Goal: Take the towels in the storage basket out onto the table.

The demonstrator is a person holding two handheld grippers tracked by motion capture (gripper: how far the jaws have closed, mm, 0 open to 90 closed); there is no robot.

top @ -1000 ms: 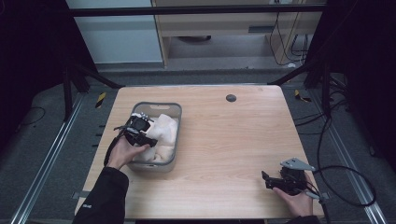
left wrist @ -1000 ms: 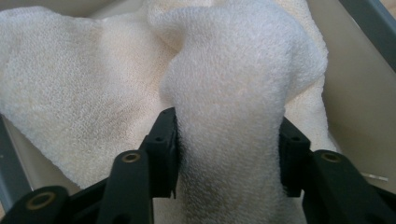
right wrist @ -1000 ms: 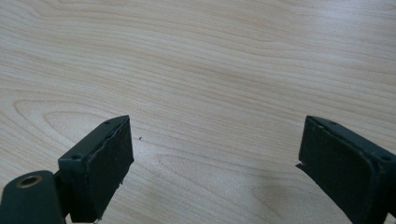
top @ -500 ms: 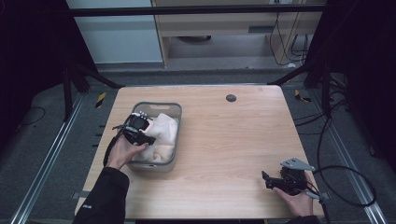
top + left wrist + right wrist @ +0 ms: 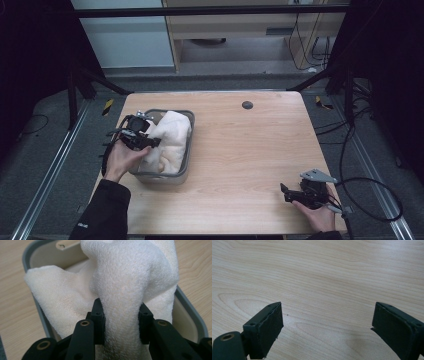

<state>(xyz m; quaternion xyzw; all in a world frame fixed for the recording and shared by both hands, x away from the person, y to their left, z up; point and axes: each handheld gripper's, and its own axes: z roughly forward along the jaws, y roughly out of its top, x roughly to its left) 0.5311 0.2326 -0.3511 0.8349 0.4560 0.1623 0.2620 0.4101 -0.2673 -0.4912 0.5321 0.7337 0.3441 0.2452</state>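
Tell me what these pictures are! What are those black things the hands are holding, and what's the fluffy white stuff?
A person sits at a wooden table and holds a black pinching tool in each hand. One picture comes from a camera up high, looking down on the table. The other two come from little cameras riding on the tools, so you see each tool's two black jaws poking up from the bottom.

The fluffy stuff is a white towel lying in a grey tub. The left tool has just been closing and now squeezes a fold of the towel. The right tool rests near the table's corner with its jaws wide apart and nothing between them, just bare wood. There is also a small dark round spot on the table.
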